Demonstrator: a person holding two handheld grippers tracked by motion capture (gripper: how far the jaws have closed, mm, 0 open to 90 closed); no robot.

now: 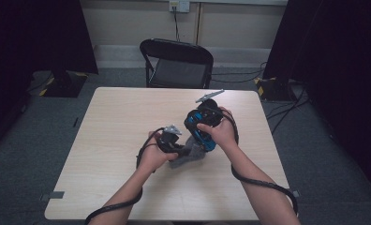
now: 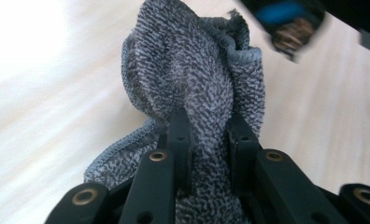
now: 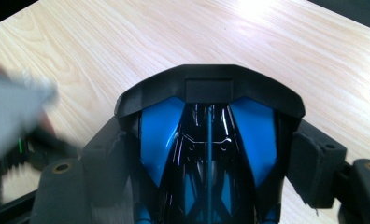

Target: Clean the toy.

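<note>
A grey terry cloth (image 2: 197, 70) hangs bunched between the jaws of my left gripper (image 2: 206, 126), which is shut on a fold of it. In the high view the cloth (image 1: 189, 157) lies crumpled on the table under both hands, with the left gripper (image 1: 183, 150) at its left side. My right gripper (image 3: 210, 154) is shut on a blue and black toy car (image 3: 206, 116), its pads (image 3: 314, 161) pressing on the car's sides. From above, the car (image 1: 198, 132) is held tilted just over the cloth by the right gripper (image 1: 203, 123).
The light wooden table (image 1: 122, 117) has bare room at left and back. A black folding chair (image 1: 176, 63) stands behind its far edge. Cables trail from both grippers off the near edge. The left gripper's grey plate (image 3: 15, 105) shows blurred in the right gripper view.
</note>
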